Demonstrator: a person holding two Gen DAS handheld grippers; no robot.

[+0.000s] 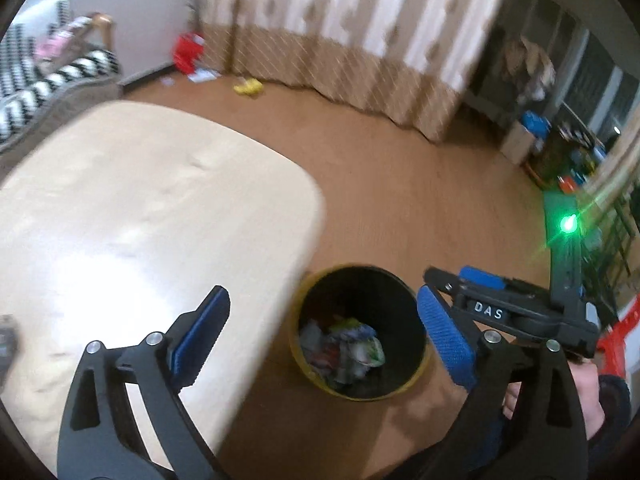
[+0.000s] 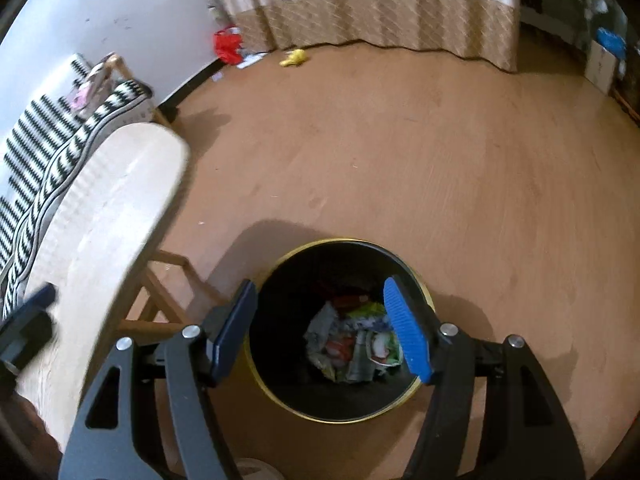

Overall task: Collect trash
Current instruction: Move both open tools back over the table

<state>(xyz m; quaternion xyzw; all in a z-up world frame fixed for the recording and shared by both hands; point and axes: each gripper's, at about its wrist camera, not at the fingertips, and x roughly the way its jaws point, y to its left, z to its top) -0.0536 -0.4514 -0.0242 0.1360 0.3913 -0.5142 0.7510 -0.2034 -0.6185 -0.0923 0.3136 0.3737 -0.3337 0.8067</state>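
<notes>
Crumpled wrappers and paper trash piled inside a round black bin with a yellow rim, standing on the brown wood floor just beside the pale wooden table. Right gripper spread wide and empty directly above the bin mouth. Left gripper likewise spread, empty, straddling table edge and bin.

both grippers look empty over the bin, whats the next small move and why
Probably lift the open right gripper away from the black gold-rimmed bin. It holds nothing, wrappers already lie inside, and a yellow scrap remains on the floor by the curtain.
</notes>
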